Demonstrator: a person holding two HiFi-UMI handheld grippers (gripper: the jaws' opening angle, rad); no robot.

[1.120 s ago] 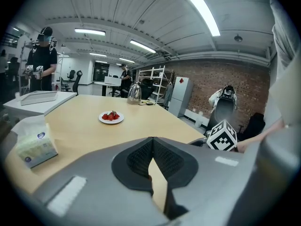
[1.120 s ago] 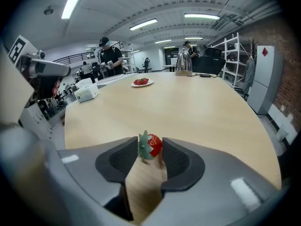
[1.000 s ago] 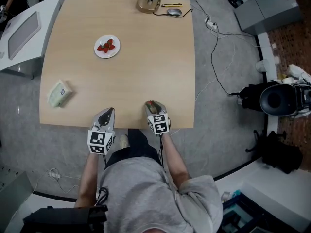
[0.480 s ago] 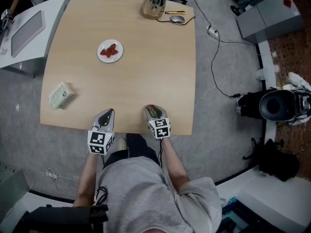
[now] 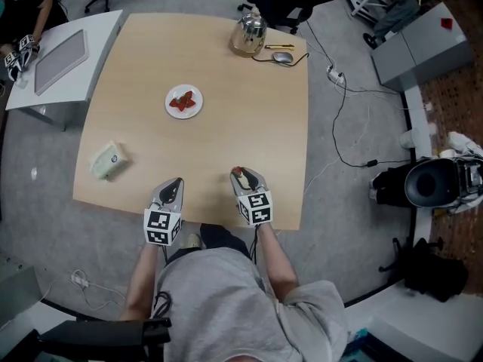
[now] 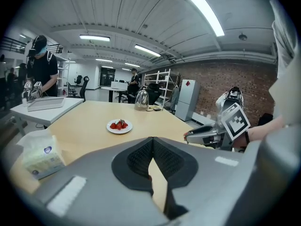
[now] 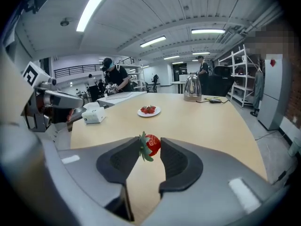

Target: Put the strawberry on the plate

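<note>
One strawberry [image 7: 153, 144] is clamped at the very tips of the right gripper [image 7: 150, 149], leafy cap against the left pad, low over the near edge of the table [image 5: 249, 111]. The left gripper [image 6: 153, 140] is closed on nothing, pads together, parked just beside it. The plate [image 5: 172, 108] sits well apart, toward the far left of the table, with several berries [image 5: 183, 102] already on it. Main risk, as judged: a tip-only pinch on a rounded, soft fruit could let it be rolled or squeezed out during the long carry, likely by a jerk or a tilt. A harder squeeze would probably bruise it. At release, a drop from height or onto the piled berries could send it, or one of them, over the low rim. The plate could also be nudged if the jaws are brought in too low. Against the picture a second ago, the whole table is seen shifted down and right in the head view. Both grippers are held at the same near edge, and the gap to the plate has not been closed.
</note>
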